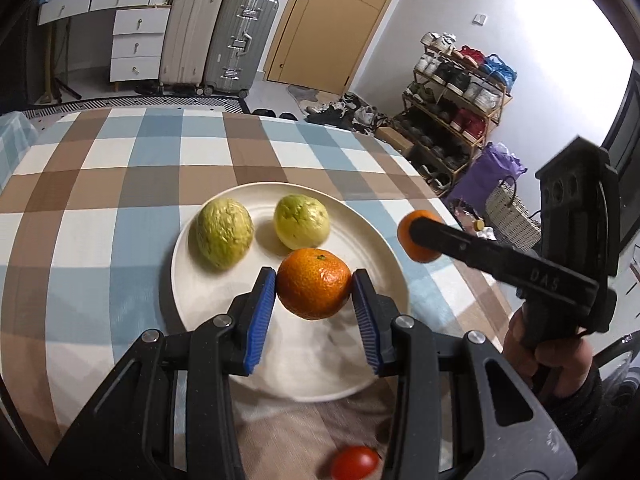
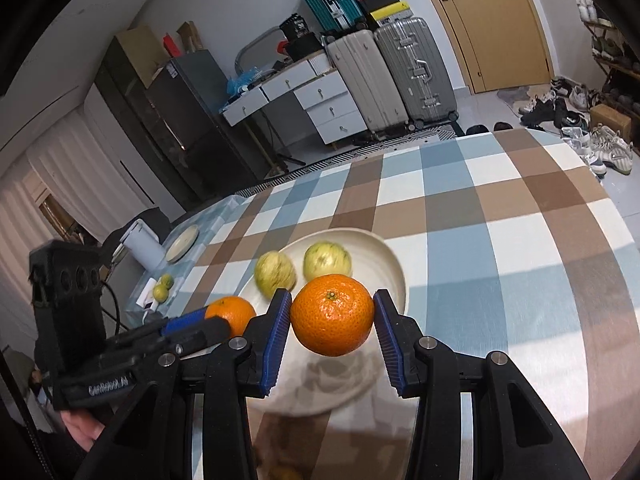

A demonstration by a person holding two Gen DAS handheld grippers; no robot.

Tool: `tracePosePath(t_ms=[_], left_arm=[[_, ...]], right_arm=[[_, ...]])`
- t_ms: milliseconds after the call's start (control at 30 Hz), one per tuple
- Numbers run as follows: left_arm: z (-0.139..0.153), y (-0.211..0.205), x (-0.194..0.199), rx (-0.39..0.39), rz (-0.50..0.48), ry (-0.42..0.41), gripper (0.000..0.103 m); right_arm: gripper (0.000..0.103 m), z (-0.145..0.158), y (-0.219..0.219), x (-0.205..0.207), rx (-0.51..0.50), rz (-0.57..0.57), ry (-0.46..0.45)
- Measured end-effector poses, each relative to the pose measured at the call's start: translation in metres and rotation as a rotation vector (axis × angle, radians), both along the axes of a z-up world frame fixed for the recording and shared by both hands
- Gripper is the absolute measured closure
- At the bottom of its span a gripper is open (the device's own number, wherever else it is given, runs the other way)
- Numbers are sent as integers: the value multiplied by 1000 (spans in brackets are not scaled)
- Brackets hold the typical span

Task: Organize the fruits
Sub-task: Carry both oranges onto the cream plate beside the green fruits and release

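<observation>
**A:** Between my left gripper's (image 1: 314,284) blue ribbed pads, over the near part of the round cream ceramic plate (image 1: 362,226), is a small round orange mandarin (image 1: 313,283). The pads press its two sides, so that gripper is clamped on it.

**B:** Is it resting on the plate?

**A:** It looks to hang just above it; I can't be sure of the gap. The fruit is nearly a ball, slightly flattened, with its green stem scar turned up and away from me. There's no long axis to line up, so I'd judge the setting-down needs only a free patch beneath.

**B:** And your other hand?

**A:** My right gripper (image 2: 332,316) is clamped on a second round orange mandarin (image 2: 332,314), glossy, pitted skin, stem scar facing me. In the left wrist view it sits to the right, off the plate's right edge, so the left one is nearer the landing spot.

**B:** What's already on the plate?

**A:** Two wrinkled yellow-green fruits side by side on its far half: the left fruit (image 1: 224,233) and the right fruit (image 1: 301,221). The near half is free, which I reckon suits both mandarins.

**B:** Anything further out?

**A:** A small glossy red tomato (image 1: 355,462) lies near me on the blue, brown and white checked tablecloth (image 1: 100,184).
</observation>
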State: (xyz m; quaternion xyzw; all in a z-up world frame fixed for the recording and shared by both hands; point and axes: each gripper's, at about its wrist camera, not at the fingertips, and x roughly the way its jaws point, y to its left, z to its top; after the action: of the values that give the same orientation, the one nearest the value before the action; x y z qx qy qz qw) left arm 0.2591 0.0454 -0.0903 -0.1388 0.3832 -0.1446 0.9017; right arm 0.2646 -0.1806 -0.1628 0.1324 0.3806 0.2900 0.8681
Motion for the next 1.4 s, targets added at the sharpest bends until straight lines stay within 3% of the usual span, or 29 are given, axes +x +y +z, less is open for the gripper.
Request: tracePosePath(t_ms=[433, 567, 833, 1033, 1100, 1233, 1300, 1400], left_arm=[[-24, -4, 37, 81, 6, -2, 67], [-28, -5, 41, 91, 0, -2, 67], [-30, -11, 45, 127, 2, -17, 67], [-27, -10, 43, 121, 4, -20, 66], [-24, -8, 41, 126, 12, -25, 64], [-17, -6, 35, 137, 28, -28, 62], [-13, -5, 29, 143, 37, -34, 50], [-3, -3, 15, 144, 53, -49, 40]], right_arm=[[60, -20, 22, 76, 30, 2, 114], [60, -31, 29, 83, 1, -17, 146], [60, -32, 33, 84, -5, -32, 128], [49, -27, 35, 81, -9, -42, 99], [42, -24, 33, 79, 3, -42, 89], [41, -13, 28, 69, 9, -41, 65], [39, -8, 25, 63, 18, -43, 57], [31, 3, 17, 48, 18, -54, 29]])
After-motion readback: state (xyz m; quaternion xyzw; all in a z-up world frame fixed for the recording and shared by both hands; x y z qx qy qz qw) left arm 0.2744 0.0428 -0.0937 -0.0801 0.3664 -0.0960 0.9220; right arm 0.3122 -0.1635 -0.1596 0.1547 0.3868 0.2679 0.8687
